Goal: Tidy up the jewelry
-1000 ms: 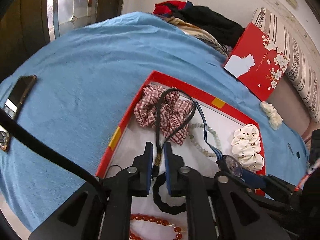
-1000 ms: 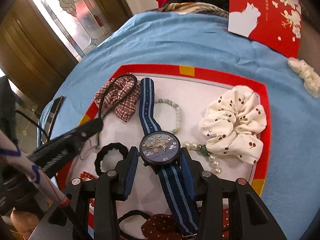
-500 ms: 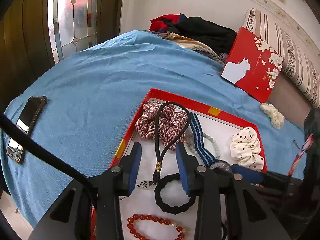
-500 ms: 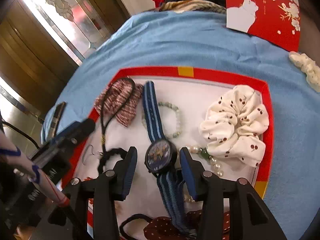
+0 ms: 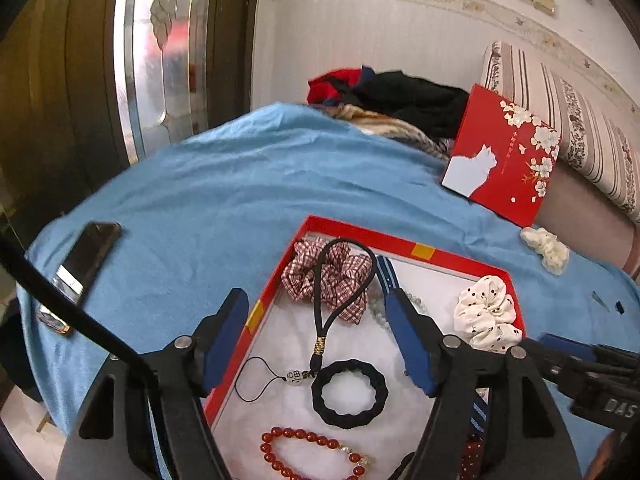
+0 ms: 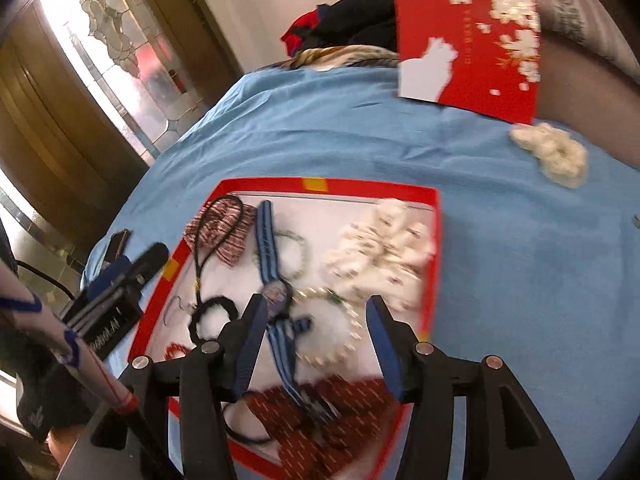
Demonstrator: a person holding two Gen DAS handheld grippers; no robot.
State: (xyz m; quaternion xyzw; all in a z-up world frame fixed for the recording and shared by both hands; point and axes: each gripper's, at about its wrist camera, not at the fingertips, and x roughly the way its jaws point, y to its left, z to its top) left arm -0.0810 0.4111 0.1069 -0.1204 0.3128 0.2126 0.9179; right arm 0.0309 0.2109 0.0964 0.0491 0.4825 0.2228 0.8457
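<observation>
Jaws on my left gripper (image 5: 320, 328) are spreading wide and grip nothing; the black cord charm (image 5: 320, 320) lies below between them in the red tray (image 5: 360, 229). My right gripper (image 6: 314, 330) is opening too, empty, the striped watch (image 6: 276, 294) just under its left finger.

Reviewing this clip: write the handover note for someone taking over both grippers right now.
Left gripper: jaws opening, nothing held, above the black cord charm.
Right gripper: jaws opening, nothing held, above the striped watch.
In the red tray: plaid scrunchie, black hair tie, red bead bracelet, dotted white scrunchie.
Left: a cream scrunchie lies outside on the blue cloth.
</observation>
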